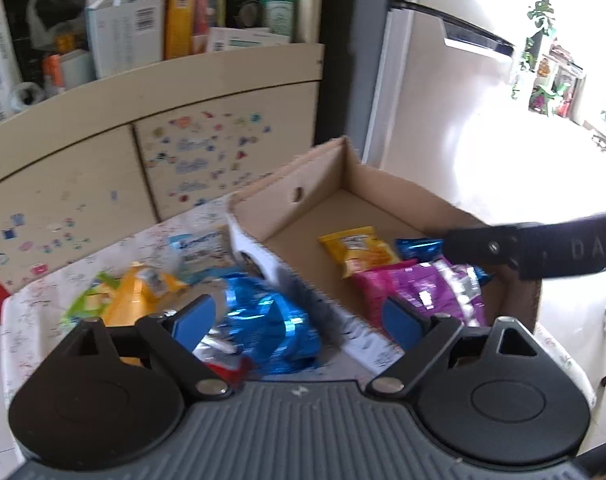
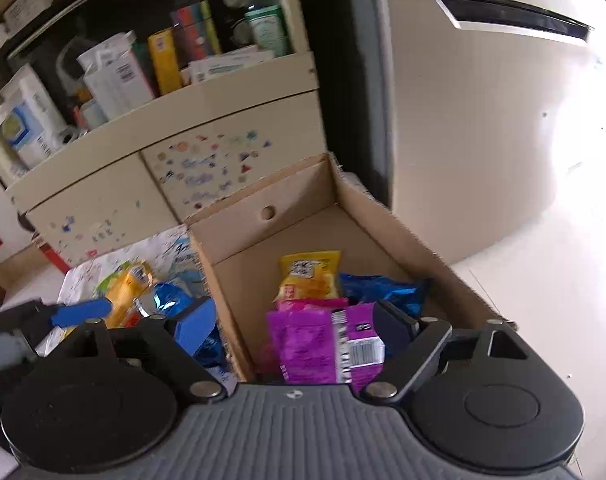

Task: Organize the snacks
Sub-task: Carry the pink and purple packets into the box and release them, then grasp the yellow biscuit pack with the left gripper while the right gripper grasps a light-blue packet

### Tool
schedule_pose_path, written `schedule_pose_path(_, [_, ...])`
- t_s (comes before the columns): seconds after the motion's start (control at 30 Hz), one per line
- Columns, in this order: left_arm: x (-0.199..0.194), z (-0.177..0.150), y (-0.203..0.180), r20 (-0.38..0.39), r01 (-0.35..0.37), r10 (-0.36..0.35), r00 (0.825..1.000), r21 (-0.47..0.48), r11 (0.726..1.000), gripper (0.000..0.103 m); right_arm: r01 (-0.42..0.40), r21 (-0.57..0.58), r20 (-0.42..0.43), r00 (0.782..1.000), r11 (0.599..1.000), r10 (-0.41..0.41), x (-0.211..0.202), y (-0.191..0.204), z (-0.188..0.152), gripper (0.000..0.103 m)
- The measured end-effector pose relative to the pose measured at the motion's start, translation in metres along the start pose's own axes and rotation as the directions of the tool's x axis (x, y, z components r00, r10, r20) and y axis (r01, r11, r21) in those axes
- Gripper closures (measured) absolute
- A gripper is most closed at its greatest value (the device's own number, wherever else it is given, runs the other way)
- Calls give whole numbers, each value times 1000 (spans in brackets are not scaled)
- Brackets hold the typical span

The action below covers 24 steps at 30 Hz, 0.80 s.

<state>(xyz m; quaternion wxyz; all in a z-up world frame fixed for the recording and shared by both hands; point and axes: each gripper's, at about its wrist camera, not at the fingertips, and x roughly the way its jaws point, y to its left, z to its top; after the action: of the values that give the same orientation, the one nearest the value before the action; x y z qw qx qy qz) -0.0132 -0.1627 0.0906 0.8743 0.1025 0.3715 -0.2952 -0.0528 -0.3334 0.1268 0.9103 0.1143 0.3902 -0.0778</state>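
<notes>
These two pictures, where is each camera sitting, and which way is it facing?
Left wrist view: sits on the left gripper, facing forward and down past its open blue fingers at a blue packet on the table; the right gripper reaches in from the right.
Right wrist view: sits on the right gripper, facing down into the cardboard box over a purple packet; the left gripper's blue fingers show at left.
Both share the box, the yellow packet and the sticker-covered cupboard.
</notes>
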Motion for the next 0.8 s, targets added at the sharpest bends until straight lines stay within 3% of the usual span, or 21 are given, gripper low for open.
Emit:
schedule_pose_path(0.5, [-27, -15, 58, -31, -80, 80, 996, 0, 997, 9, -102, -165, -61, 994, 981, 93, 7, 51, -21, 12])
schedule_pose_path(0.8, [-23, -39, 99, -111, -144, 143, 983, -3, 990, 9, -157, -249, -143, 982, 956, 124, 14, 76, -42, 12])
